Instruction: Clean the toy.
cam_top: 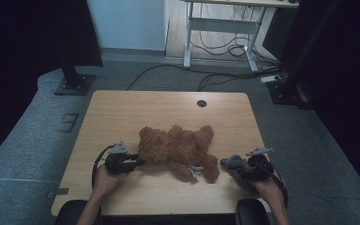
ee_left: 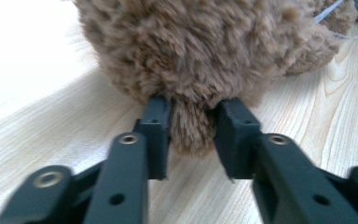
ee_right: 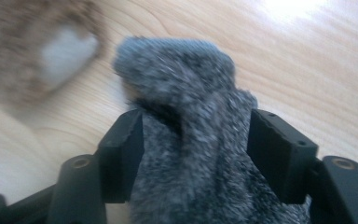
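Looking down from the high view, we see a brown teddy bear (cam_top: 178,149) lying on the wooden worktop (cam_top: 122,112), roughly at its middle and toward the near edge. The left claw (cam_top: 138,162) sits at the bear's left end, and the right claw (cam_top: 225,162) sits well to the right of the bear, apart from it.

In the left gripper view, the left claw (ee_left: 192,122) has its jaws set on either side of a small tuft of the teddy bear (ee_left: 200,51). Both inner faces meet the fur of that tuft, and the jaws are only partly closed. We cannot tell from this view how firmly they press.

In the right gripper view, a grey furry cloth (ee_right: 191,140) fills the gap of the right claw (ee_right: 195,135). The left jaw touches the cloth; a narrow gap shows at the right jaw, so the jaws stand apart around the cloth and do not clamp it. In the high view the grey furry cloth (cam_top: 234,164) lies on the worktop just in front of the right hand (cam_top: 265,185). The left hand (cam_top: 104,180) rests at the near edge.
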`<act>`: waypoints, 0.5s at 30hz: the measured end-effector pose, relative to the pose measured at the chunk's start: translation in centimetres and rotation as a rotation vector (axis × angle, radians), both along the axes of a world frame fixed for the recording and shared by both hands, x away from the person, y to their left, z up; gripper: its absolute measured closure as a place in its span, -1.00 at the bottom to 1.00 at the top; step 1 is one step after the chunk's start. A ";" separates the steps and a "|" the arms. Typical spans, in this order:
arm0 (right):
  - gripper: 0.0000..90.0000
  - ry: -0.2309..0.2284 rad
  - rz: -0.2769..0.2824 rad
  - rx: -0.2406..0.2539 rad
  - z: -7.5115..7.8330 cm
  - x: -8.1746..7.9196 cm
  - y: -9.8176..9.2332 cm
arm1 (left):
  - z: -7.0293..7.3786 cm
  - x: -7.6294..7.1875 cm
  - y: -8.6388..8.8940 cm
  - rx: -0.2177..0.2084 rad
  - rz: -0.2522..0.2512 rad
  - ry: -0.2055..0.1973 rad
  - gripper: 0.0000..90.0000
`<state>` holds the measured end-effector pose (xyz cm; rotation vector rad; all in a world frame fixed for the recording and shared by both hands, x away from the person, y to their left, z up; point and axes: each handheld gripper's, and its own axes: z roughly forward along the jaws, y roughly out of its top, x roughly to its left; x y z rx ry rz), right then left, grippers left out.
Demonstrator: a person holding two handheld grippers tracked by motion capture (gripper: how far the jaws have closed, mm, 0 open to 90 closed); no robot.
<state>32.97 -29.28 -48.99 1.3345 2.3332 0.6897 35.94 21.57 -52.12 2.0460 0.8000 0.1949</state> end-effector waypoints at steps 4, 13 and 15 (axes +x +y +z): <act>-0.32 -0.031 0.042 0.019 1.1 -0.2 1.3 | 0.1 -0.5 0.7 -0.026 0.005 -0.004 0.05; -0.36 -0.041 0.173 0.084 1.0 0.9 6.0 | -0.4 -0.8 0.0 0.006 -0.020 -0.007 -0.11; -0.38 -0.031 0.190 0.095 0.4 1.2 7.0 | -0.6 -0.7 -0.3 0.023 -0.021 -0.002 -0.12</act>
